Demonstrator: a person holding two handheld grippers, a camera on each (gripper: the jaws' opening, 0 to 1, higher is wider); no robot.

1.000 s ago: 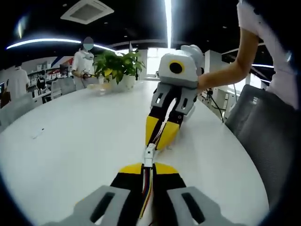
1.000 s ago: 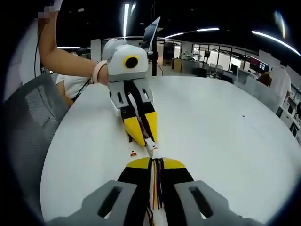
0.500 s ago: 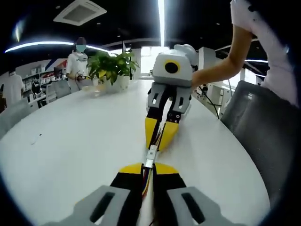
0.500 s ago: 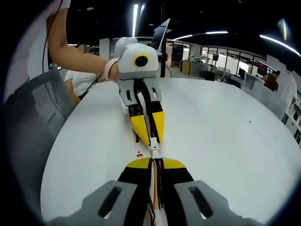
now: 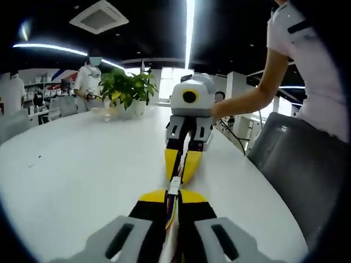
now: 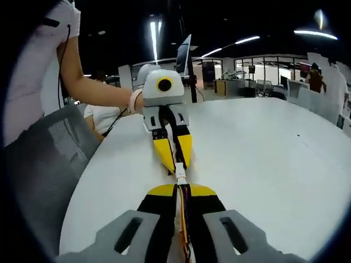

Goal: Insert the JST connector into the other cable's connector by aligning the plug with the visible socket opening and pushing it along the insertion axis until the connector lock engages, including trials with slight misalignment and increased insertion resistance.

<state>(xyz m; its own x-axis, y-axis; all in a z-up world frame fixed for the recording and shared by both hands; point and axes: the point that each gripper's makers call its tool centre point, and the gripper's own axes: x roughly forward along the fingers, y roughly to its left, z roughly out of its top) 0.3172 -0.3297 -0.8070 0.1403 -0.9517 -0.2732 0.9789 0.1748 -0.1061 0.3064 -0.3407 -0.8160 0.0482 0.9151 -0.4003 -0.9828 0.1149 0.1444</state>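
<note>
In the left gripper view my left gripper [image 5: 173, 193] is shut on a cable of coloured wires [image 5: 170, 215], with a white JST connector [image 5: 174, 185] sticking out past its yellow tips. The right gripper [image 5: 182, 166] faces it tip to tip, held by a person's hand. In the right gripper view my right gripper [image 6: 180, 189] is shut on its own coloured wires [image 6: 184, 219]. The white connector [image 6: 180, 173] bridges the short gap to the left gripper [image 6: 174, 159]. Plug and socket lie in one straight line and touch; their seam is too small to read.
Both grippers hover low over a broad white round table [image 5: 82, 159]. A potted plant [image 5: 123, 90] stands at its far side. A grey mesh chair [image 6: 38, 159] sits at the table's edge by the person's arm [image 6: 90, 90]. People stand in the background.
Both views have shifted and dropped lower. The two grippers have swung into a straighter line with each other, staying tip to tip with the white connector between them.
</note>
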